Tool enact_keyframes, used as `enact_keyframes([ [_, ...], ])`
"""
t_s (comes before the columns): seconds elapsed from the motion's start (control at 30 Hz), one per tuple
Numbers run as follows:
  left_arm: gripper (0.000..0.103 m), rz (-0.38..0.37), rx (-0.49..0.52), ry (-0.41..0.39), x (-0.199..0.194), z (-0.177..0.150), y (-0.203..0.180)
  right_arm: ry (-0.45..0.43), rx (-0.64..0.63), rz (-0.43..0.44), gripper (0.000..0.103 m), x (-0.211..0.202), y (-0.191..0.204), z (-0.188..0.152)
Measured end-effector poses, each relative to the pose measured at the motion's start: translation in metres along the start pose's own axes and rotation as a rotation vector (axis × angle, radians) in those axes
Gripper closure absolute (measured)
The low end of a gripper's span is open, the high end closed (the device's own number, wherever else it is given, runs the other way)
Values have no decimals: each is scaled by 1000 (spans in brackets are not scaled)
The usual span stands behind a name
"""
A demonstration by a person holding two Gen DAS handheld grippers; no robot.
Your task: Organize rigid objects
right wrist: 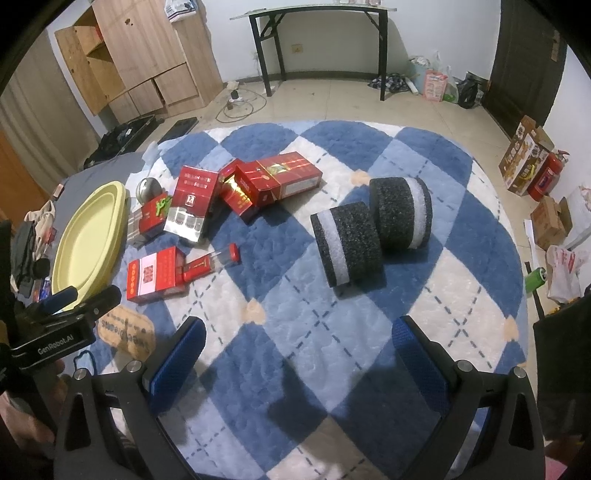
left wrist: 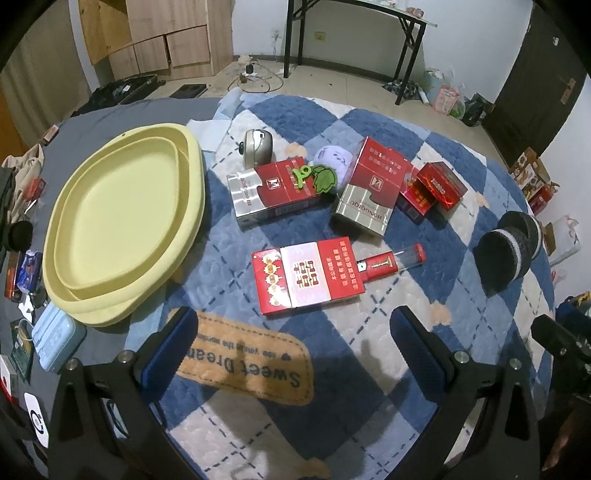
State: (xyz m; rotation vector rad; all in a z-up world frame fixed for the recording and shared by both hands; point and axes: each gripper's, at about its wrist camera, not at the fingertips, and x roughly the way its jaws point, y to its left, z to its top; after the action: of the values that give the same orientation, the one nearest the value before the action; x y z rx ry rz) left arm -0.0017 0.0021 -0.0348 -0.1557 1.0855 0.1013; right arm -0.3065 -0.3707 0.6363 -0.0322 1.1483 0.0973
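Several red cigarette boxes lie on a blue and white checked blanket [left wrist: 369, 369]. The nearest red box [left wrist: 306, 273] sits just beyond my open left gripper [left wrist: 295, 339], with a red lighter tube [left wrist: 391, 260] against it. Two red and silver boxes [left wrist: 273, 192] [left wrist: 369, 184] lie farther off, a green leaf clip [left wrist: 314, 177] on one. A yellow tray [left wrist: 122, 221] stands at the left. My right gripper [right wrist: 299, 350] is open above bare blanket. Two black foam rolls [right wrist: 347, 243] [right wrist: 400, 212] lie ahead of it, the red boxes [right wrist: 277, 177] and tray [right wrist: 88, 236] to the left.
A small silver round device [left wrist: 258, 147] and a lilac round object [left wrist: 334, 158] sit behind the boxes. A light blue case [left wrist: 55, 339] and small clutter lie left of the tray. Beyond the blanket are a wooden cabinet [right wrist: 140, 55], a black table [right wrist: 321, 22] and cartons [right wrist: 524, 162].
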Motion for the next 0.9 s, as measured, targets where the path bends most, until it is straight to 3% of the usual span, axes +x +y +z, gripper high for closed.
enact_keyframes([
  [0.9,0,-3,-14,19,2,-3,1,1,1,4,0,1,0,-1],
])
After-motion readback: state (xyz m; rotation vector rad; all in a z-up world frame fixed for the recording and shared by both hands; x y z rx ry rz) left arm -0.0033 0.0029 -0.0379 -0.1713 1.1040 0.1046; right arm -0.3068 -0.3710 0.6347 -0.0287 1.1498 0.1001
